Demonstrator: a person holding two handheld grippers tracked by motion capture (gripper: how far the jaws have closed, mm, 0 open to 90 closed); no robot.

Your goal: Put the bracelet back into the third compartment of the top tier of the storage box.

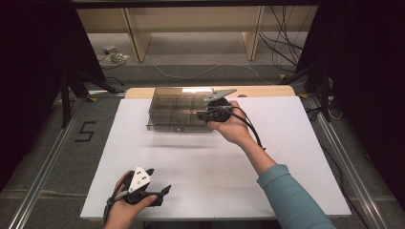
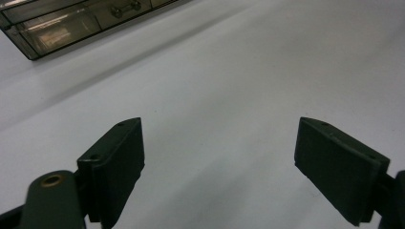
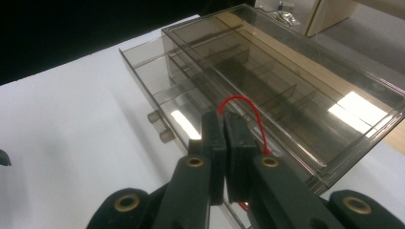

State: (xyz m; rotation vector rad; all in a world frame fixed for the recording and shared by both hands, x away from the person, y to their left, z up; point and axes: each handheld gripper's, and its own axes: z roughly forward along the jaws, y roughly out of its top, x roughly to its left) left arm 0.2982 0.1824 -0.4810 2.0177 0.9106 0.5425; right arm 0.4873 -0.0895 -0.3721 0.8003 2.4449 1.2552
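A smoky clear organiser box (image 1: 176, 112) with divided compartments stands at the back middle of the white board (image 1: 200, 157). Its drawer (image 3: 155, 78) is pulled out a little, and its knob (image 3: 160, 128) faces the front. My right gripper (image 1: 204, 116) hovers at the box's front right corner. In the right gripper view, the right gripper (image 3: 223, 118) is shut on a thin red loop (image 3: 241, 101) that arcs up over the drawer. My left gripper (image 1: 160, 181) is held near the board's front left edge. In the left gripper view, the left gripper (image 2: 219, 143) is open over bare board with nothing between its jaws.
The box (image 2: 52, 28) lies far ahead of the left gripper. A wooden tabletop edge (image 1: 267, 90) shows behind the white board. Metal rails (image 1: 43, 176) run along both sides. Cables (image 1: 282, 47) and shelf legs are on the floor beyond.
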